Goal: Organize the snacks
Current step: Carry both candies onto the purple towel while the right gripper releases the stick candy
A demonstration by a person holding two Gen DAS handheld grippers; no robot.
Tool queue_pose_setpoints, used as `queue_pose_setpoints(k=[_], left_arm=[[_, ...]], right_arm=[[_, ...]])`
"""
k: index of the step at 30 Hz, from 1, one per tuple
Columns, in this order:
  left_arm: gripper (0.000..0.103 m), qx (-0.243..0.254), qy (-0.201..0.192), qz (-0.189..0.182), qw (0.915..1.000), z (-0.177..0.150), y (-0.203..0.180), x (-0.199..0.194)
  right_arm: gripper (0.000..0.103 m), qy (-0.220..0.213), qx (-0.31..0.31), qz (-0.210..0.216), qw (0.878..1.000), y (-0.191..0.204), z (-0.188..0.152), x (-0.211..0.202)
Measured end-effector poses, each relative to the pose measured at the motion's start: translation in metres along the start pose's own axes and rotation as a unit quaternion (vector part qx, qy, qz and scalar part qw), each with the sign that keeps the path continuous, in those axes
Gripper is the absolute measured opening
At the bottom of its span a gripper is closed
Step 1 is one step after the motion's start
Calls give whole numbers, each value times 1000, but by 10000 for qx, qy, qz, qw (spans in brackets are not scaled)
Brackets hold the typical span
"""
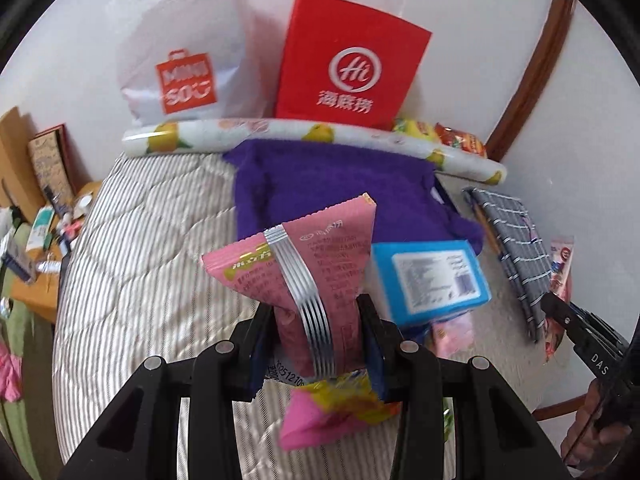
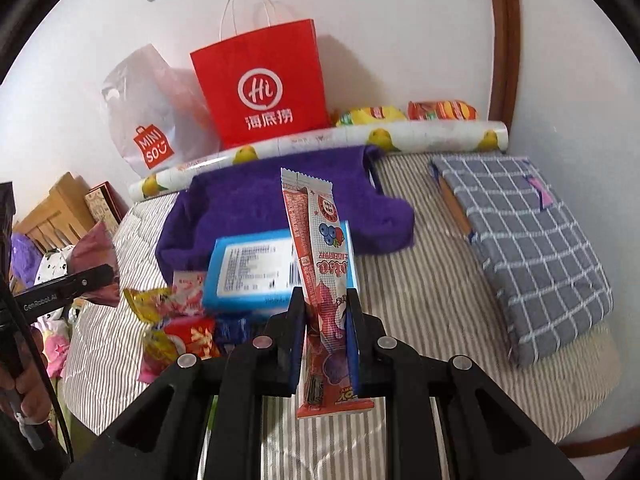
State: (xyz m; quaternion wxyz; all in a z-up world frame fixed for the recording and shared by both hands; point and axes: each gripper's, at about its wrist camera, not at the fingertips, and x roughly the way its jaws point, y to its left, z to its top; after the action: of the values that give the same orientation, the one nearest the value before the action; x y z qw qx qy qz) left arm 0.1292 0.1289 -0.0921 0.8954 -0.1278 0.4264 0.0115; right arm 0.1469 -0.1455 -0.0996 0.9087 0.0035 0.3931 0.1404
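Two tools are in view, each clamped on a snack above a striped bed. The left tool grips a pink snack packet around its lower half; the packet stands tilted up between the pads, its silver back seam facing the camera and its crimped top edge pointing away. Just below that tool lies another pink and yellow packet, blurred. The right tool pinches a long red strawberry-and-blueberry stick packet, which stands nearly upright with its bottom end hanging below the pads.

Beyond both tools, a blue box with a white label lies on the bed against a purple towel. Left of the box in the right wrist view sits a small heap of loose snacks in red, yellow and pink wrappers. At the far edge of the bed a roll printed with lemons lies along the wall, with a red paper bag and a white plastic bag standing behind it, and two more snack bags to the right of the red one. A grey checked cloth covers something flat on the right side of the bed.
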Motion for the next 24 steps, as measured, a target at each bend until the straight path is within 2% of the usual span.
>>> queue_pose_setpoints(k=[3,11,24], left_arm=[[38,110,-16,-97,9999,14,-9,5],[38,366,-162,-69,9992,54,-28,20],[38,417,-104,51,9991,112,-31,67]], right_arm=[[18,-70,-37,19,10000,1,16,5],[18,-160,-62,110,9998,3,58,31],[18,-238,-165,40,9996,-2,109,81]])
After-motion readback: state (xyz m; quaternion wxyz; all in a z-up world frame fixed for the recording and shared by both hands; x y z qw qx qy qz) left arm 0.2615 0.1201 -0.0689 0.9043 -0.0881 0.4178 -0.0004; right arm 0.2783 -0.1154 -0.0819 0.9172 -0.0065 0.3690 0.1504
